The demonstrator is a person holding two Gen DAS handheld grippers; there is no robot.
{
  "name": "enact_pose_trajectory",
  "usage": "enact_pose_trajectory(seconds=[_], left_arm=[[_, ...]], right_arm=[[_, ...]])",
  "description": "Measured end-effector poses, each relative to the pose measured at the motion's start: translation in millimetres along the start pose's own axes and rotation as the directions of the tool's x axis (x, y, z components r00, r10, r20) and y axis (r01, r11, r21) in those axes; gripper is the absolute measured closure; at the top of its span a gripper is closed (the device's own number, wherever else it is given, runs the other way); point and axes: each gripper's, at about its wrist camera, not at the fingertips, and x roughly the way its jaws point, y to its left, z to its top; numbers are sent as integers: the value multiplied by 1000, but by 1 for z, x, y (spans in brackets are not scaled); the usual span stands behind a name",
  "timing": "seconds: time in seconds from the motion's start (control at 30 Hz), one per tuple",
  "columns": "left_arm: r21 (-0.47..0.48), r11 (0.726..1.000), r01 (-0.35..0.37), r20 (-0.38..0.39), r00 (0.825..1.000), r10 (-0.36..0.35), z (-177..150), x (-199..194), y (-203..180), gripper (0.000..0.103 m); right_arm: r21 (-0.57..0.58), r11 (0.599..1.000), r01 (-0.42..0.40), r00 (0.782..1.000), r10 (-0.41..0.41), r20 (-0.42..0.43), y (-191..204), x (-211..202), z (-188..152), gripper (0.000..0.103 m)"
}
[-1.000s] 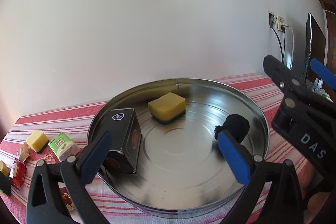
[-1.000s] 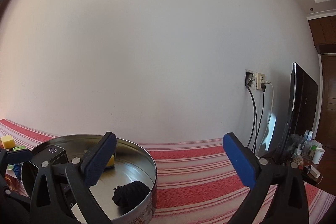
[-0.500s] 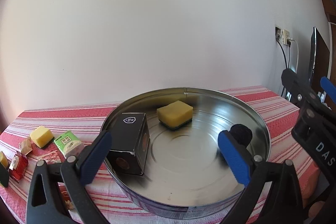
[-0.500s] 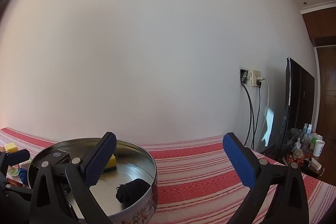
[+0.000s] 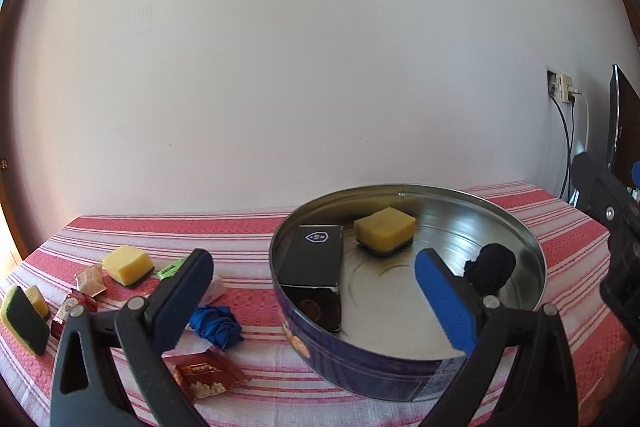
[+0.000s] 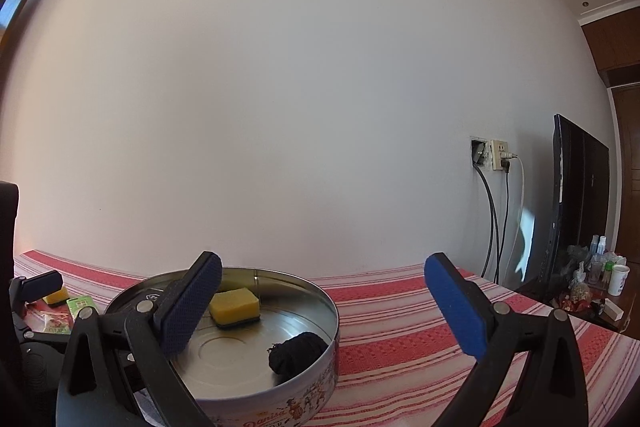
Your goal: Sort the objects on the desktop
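left wrist: left gripper (image 5: 316, 301) wide, empty; view has swung left since earlier, blue cloth (image 5: 216, 325) and snack packet (image 5: 204, 379) now seen; tin (image 5: 404, 367) holds box (image 5: 312, 267), sponge (image 5: 385, 229), black ball (image 5: 490, 265) | right wrist: right gripper (image 6: 322, 307) wide, empty; tin reads "Danisa"

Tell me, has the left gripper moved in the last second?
Yes. The left gripper has pulled back and swung left: the round tin, once centred between its fingers, now sits to the right, with more loose items showing.
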Motion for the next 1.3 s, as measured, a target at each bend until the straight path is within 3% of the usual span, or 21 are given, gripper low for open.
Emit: enact_pose_trajectory(seconds=[0.5, 0.87, 1.3], left_arm=[[-28, 994, -102, -30, 994, 101, -11, -18, 78, 1], [-101, 965, -241, -80, 969, 234, -23, -32, 156, 1], [-165, 882, -441, -165, 894, 416, -39, -48, 246, 1]], right_arm=[[34, 983, -181, 980, 184, -82, 54, -17, -5, 0], [29, 937, -348, 929, 349, -120, 118, -33, -7, 0], [33, 869, -494, 855, 492, -164, 179, -53, -11, 1]])
